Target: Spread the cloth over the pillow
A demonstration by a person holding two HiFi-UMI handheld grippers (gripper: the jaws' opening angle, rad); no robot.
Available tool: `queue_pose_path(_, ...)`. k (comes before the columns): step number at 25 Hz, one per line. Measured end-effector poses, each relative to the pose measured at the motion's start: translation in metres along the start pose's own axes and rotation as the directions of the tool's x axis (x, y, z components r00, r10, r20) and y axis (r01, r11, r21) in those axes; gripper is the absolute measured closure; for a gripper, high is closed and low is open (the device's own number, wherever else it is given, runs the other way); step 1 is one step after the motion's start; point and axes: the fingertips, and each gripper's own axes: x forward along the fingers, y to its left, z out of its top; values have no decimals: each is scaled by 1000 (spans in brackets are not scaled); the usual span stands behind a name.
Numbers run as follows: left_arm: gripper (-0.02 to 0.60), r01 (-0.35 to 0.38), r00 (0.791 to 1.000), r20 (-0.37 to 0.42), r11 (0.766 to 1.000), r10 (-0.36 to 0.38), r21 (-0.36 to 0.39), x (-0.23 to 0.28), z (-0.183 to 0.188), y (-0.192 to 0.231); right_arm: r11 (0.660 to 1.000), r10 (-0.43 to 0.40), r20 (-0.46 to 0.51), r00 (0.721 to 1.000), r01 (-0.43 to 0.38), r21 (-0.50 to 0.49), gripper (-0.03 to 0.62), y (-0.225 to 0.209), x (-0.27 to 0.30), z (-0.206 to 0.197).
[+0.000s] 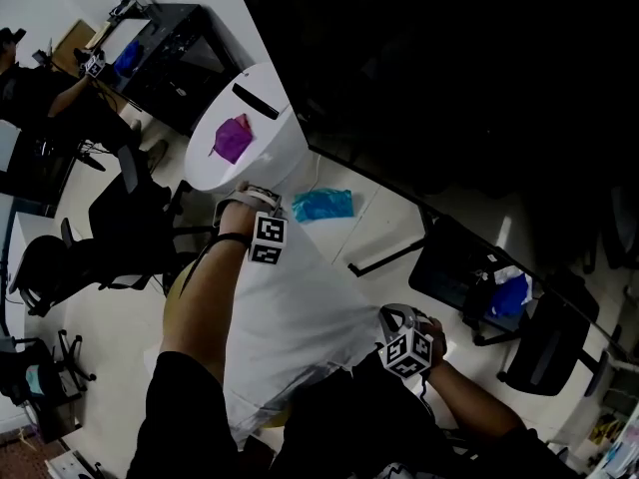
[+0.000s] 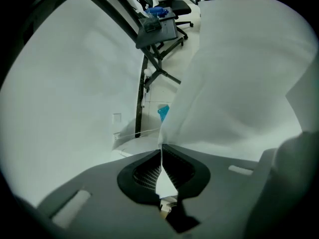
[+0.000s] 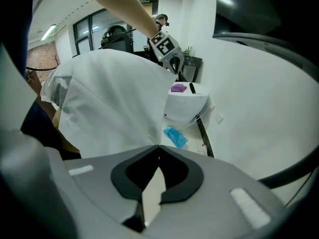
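**A:** Between the two grippers, in front of the person's chest, the cloth (image 1: 300,327) is held stretched as a white sheet. The left gripper (image 1: 258,203) has its jaws clamped on one edge, and the right gripper (image 1: 397,319) has its jaws clamped on the other.

**B:** And the pillow?

**A:** I can't pick it out in any view. That's my worry: the sheet hides whatever lies beneath it, so it could land off-centre.

**B:** Anything else?

**A:** Each pair of jaws pinches only a thin strip of edge, so a hard pull apart might slip a corner free. The far edge also hangs near the round white counter (image 1: 272,160), and a sweep could drag off the purple thing (image 1: 232,138) on it.

**B:** What do the views add?

**A:** The left gripper view shows fabric running right through the closed pads. The right gripper view alone shows the left gripper from across the sheet. Only the head view shows both grippers and the whole span at once.
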Motion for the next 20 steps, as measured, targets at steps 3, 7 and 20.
queue_pose_path(3,575,17,1000,-21,1000,-17,-15,9,-1,-6,999,22,-8,1000,-23,-24,583,6,10,0)
queue_pose_path(7,529,19,1000,-8,999,-19,-49,8,1,-7,999,43,-1,999,-43,-21,564,5,12,5)
queue_pose_path(20,460,-12,996,87,984,28,-175,-51,16,5,999,36,197,980,-36,-2,503,-25,-24,76)
